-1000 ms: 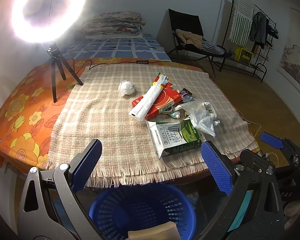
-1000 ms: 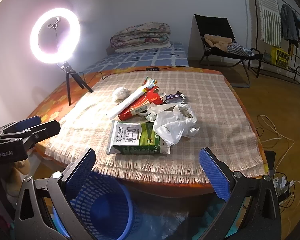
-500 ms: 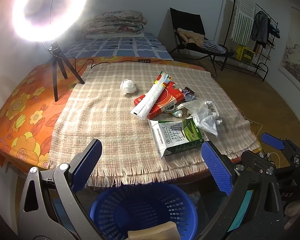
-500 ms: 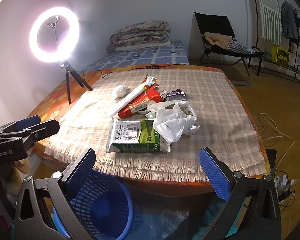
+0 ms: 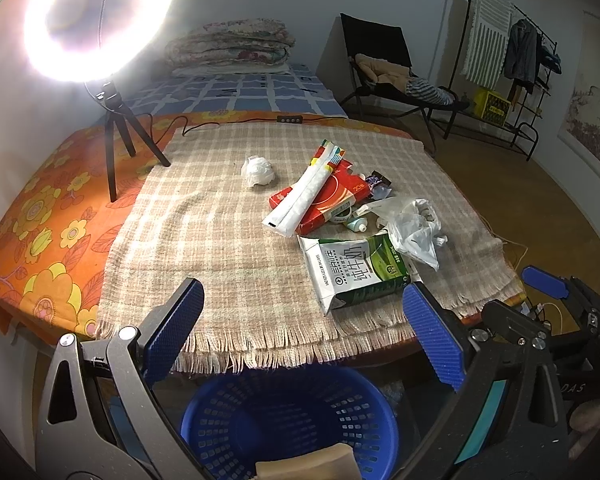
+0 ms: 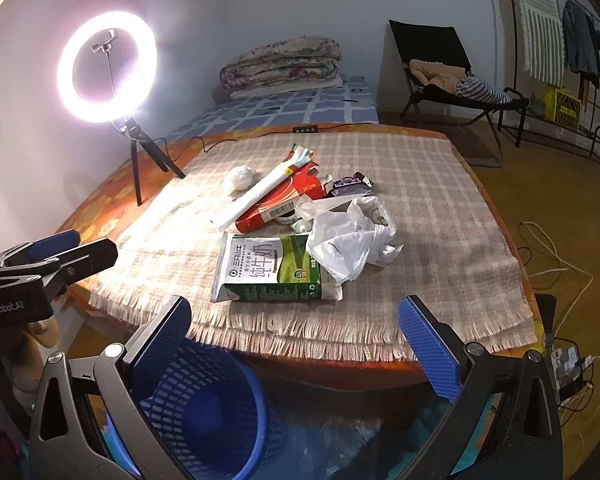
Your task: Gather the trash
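Over the last second both views have crept slightly forward toward the desk: the trash pile sits a touch larger and lower in frame than before, but nothing on the checked beige fringed cloth (image 5: 204,240) has been moved. The left hand-held gripper (image 5: 300,320) and the right hand-held gripper (image 6: 296,340) are both spread wide and hold nothing.

The trash lies in 1 cluster right of the cloth's centre: a green-and-white milk carton (image 6: 272,268) on its side nearest the front edge, a crumpled white plastic bag (image 6: 348,240) touching it, a red flat box (image 5: 328,200) with a long white wrapper (image 5: 304,196) across it, a small purple wrapper (image 6: 350,183) behind, and a white paper ball (image 5: 258,170) apart to the left.

The round blue plastic basket (image 5: 292,420) stands on the floor below the desk's front edge, something tan already inside. Collection looks barely begun; the carton seems the nearest pick.
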A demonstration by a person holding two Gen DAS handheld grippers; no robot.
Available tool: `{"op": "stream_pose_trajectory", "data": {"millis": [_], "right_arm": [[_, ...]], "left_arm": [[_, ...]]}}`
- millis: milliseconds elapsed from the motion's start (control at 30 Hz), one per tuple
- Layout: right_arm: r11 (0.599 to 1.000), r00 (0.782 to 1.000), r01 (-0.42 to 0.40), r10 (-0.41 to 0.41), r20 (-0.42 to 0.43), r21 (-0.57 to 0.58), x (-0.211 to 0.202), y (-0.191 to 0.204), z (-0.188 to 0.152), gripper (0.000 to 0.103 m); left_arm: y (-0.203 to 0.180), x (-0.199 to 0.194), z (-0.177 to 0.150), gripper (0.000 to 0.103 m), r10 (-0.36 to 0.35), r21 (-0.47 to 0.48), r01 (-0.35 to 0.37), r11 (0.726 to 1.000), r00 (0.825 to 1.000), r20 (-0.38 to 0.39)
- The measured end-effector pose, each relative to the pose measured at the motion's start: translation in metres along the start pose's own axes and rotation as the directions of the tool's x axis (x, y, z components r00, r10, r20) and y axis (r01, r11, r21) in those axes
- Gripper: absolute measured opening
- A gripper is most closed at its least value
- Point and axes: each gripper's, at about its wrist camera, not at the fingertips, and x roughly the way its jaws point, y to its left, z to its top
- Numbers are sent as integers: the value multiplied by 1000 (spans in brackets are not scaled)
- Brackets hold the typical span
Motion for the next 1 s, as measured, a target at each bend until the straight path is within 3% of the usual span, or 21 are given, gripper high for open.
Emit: {"op": "stream_pose_trajectory", "data": {"millis": [1000], "right_arm": [[1000, 1000, -7, 7, -8, 4, 7, -2, -3, 102]], "left_arm": [[-1, 0, 0, 101, 4, 2, -4, 1000, 1000, -3]]}}
